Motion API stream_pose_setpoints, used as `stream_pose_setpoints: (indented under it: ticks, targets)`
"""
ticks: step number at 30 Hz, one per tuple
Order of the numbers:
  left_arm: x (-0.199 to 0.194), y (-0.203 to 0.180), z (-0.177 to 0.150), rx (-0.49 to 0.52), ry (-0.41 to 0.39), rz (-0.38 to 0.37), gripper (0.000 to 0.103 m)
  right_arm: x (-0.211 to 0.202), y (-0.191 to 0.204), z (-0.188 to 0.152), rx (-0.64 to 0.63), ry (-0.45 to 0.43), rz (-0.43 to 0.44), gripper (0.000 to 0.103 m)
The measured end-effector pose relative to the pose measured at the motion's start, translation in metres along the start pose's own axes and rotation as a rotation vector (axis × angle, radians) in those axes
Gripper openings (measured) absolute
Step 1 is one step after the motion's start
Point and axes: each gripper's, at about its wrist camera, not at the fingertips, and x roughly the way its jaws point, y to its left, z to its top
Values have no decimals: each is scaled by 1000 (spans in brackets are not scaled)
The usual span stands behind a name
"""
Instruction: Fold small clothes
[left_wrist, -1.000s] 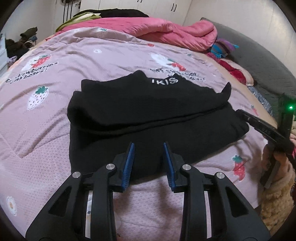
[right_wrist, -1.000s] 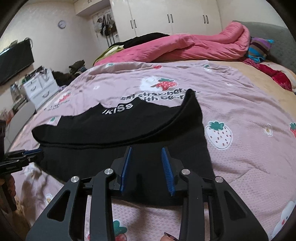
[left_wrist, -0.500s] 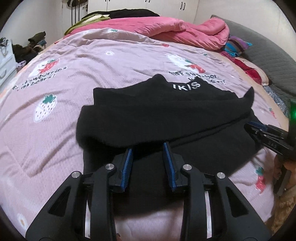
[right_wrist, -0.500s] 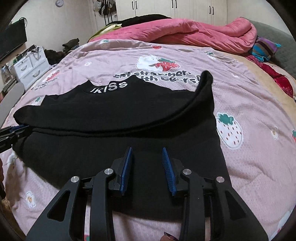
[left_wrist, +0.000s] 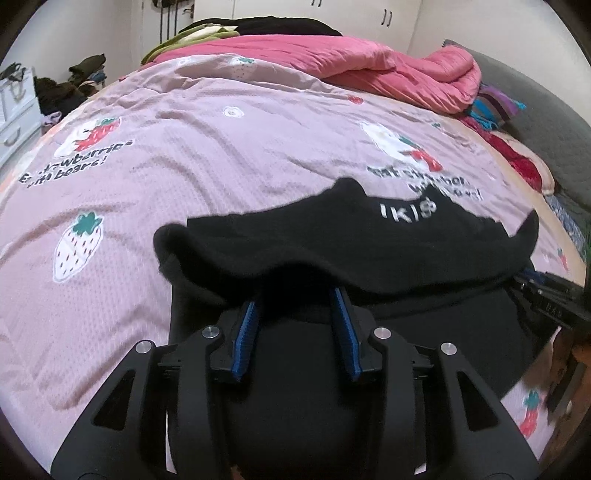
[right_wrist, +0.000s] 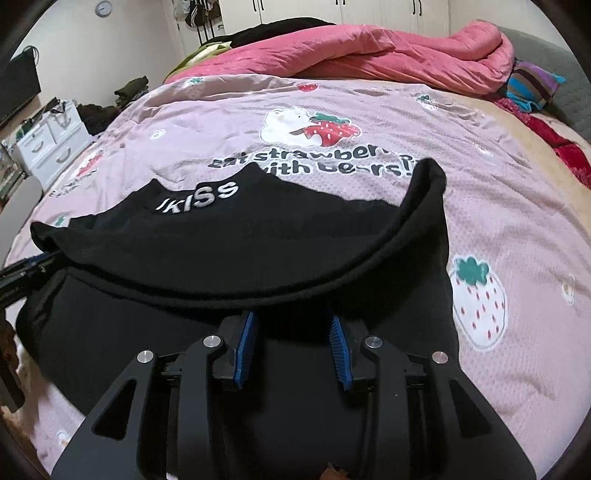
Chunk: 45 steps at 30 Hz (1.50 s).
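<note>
Left wrist, black garment (left_wrist: 332, 251) fold edge between jaws

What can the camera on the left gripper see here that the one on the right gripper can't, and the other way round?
Only the left wrist view shows the right gripper at the garment's right edge. Only the right wrist view shows a wall clock, a dark screen and the left gripper coming in at the left. Both show the black garment with white lettering, part folded, on the strawberry bedspread, the pink quilt behind, and open jaws above the black cloth.
</note>
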Motion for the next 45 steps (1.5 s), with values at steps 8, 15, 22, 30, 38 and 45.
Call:
stream_pose_setpoints:
  ticks: [8,15,22,30,38,45]
  targets:
    - [-2,15,20,-34,-45,5,33,8,-11,18,23,-31,-30,34]
    - [-21,44,30,-122,-112,20,43,-8,-46,29,135,-111,-46,36]
    - [-5,66,27,-205,-57,22,44,-7,-76,32,187,-83,-75,49]
    - [13,65,20,-199,-5,2,22,11,-80,27,186,-32,-42,27]
    - [-31,59,31,-171,-159,-16,4,-25,-72,35,151,-174,-44,7]
    - [-8,69,27,-196,-94,19,4,-6,-82,34,171,-130,-101,7]
